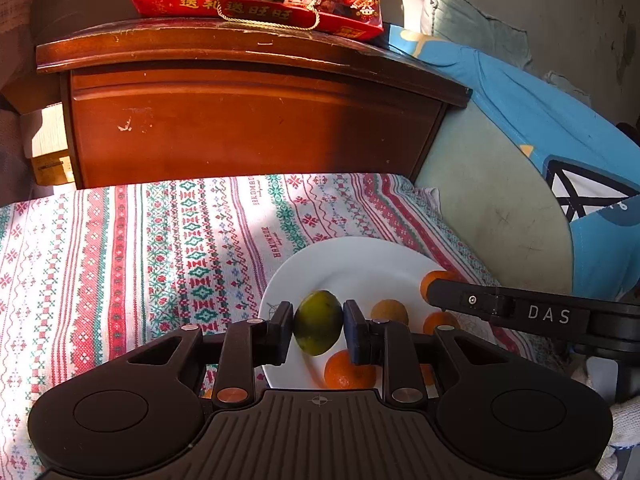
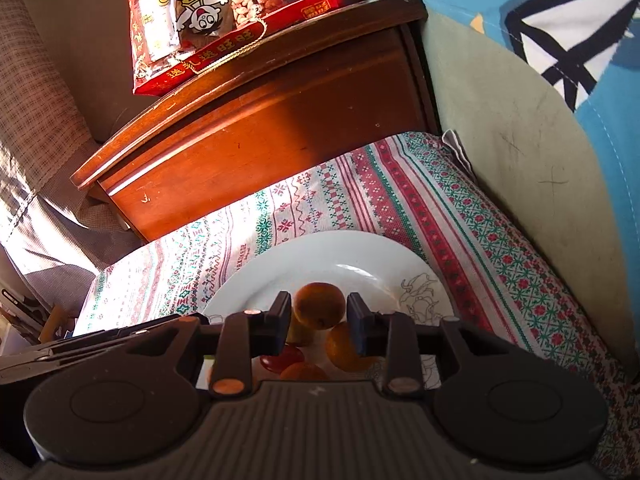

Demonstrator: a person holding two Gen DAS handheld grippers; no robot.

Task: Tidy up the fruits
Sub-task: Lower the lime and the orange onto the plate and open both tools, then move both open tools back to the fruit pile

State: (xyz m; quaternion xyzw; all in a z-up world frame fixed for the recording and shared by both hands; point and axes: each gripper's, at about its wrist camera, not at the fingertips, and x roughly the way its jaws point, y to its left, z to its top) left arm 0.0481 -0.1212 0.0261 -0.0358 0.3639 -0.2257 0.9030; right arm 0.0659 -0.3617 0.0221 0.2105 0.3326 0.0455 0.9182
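Green fruit [image 1: 318,322] in left hand-held gripper [image 1: 318,326] above plate [image 1: 360,256]

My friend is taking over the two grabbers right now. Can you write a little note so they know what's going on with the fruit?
Left gripper: shut on a green citrus fruit, held just above the white plate.
Right gripper: an orange fruit sits between its fingers over the same plate; whether the pads press on it is unclear.
Already on the plate: several orange fruits, including one near the rim, a brownish one, and a red one.
The plate sits on the patterned cloth.
Left to do: set down both fruits. No other loose fruit is visible.
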